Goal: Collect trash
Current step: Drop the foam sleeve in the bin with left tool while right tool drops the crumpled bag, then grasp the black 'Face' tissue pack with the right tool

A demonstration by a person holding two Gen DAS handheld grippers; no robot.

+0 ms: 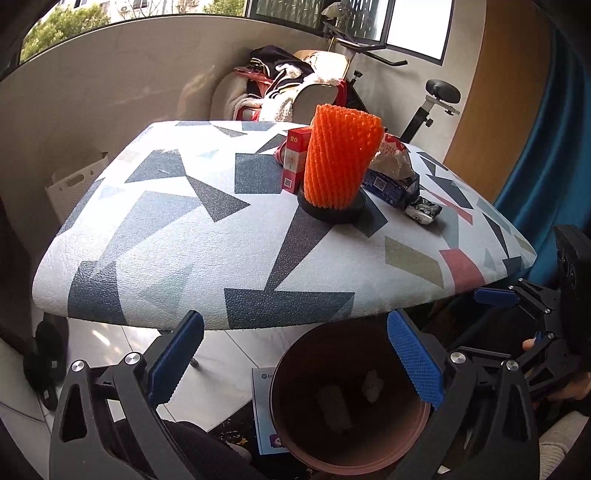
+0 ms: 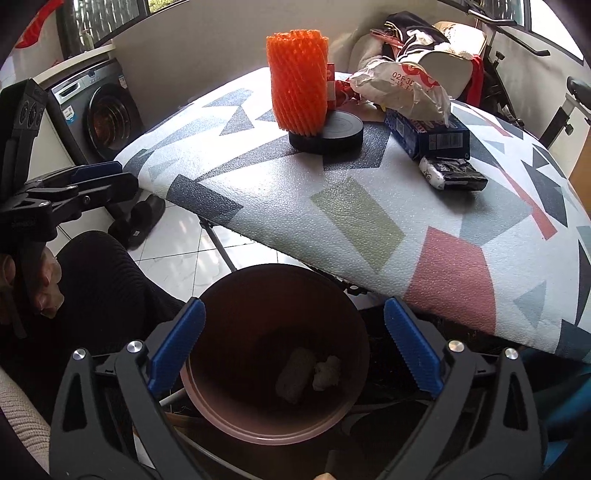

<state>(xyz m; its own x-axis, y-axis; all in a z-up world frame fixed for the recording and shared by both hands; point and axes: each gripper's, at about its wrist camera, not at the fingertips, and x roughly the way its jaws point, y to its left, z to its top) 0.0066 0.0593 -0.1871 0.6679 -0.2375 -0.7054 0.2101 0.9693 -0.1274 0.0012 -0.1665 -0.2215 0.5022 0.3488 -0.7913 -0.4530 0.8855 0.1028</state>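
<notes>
Daylit room: white tiled floor, washing machine, exercise bike, blue curtain, window

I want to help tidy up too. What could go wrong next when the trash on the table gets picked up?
The orange foam net stands tall and loose on the black round lid, so a nudge might topple it. The crumpled bag rests on the blue box; pulling either may drag the other. The bin sits partly under the table's edge, so drops could miss.
</notes>
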